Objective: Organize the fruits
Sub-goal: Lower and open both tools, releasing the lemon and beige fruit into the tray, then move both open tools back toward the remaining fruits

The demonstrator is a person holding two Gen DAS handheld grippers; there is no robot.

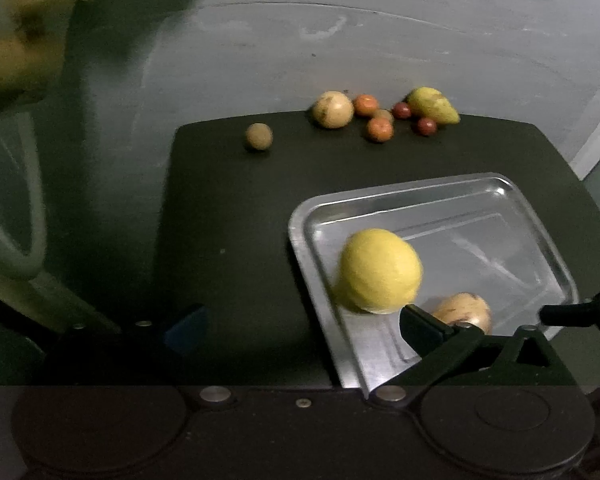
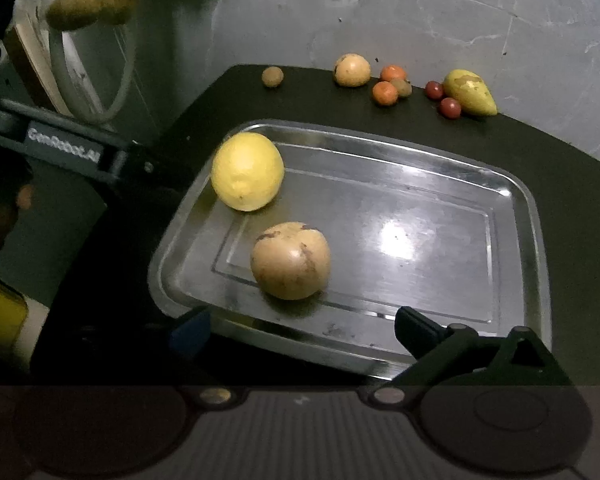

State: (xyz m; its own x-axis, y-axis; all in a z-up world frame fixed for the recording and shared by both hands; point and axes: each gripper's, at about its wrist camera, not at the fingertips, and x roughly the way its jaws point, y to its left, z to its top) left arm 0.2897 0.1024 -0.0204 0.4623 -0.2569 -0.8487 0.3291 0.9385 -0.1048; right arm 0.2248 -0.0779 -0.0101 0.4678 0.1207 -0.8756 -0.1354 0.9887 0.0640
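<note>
The metal tray [image 2: 524, 216] is the landmark here, sitting on a dark table [image 2: 560, 168]. Two fruits already lie inside it: a yellow lemon [image 2: 247, 171] against the tray's far-left corner, riding partly up its sloped wall, and a tan, brown-blotched round fruit [image 2: 290, 260] a little nearer the front, apart from the lemon. In the left wrist view the lemon [image 1: 380, 271] is blurred, so it may be rolling or just settling.

Beyond the tray's far edge, well apart from it, the unsorted fruit waits along the table's back rim: a small brown round fruit [image 2: 272, 76] alone on the left, a pale tan round fruit [image 2: 352, 69], two small oranges [image 2: 385, 93], a dull greenish fruit touching them, two dark red ones [image 2: 449, 107], and a yellow-green pear-like fruit [image 2: 470, 92] at the right end.

The left gripper [image 1: 296, 320] hovers over the tray's left rim with its jaws spread wide and nothing between them. The right gripper [image 2: 296, 322] sits at the tray's front edge, likewise spread wide and empty.

So, by my reading, the job is early: two pieces are in the tray and about eight are left on the table behind it.
</note>
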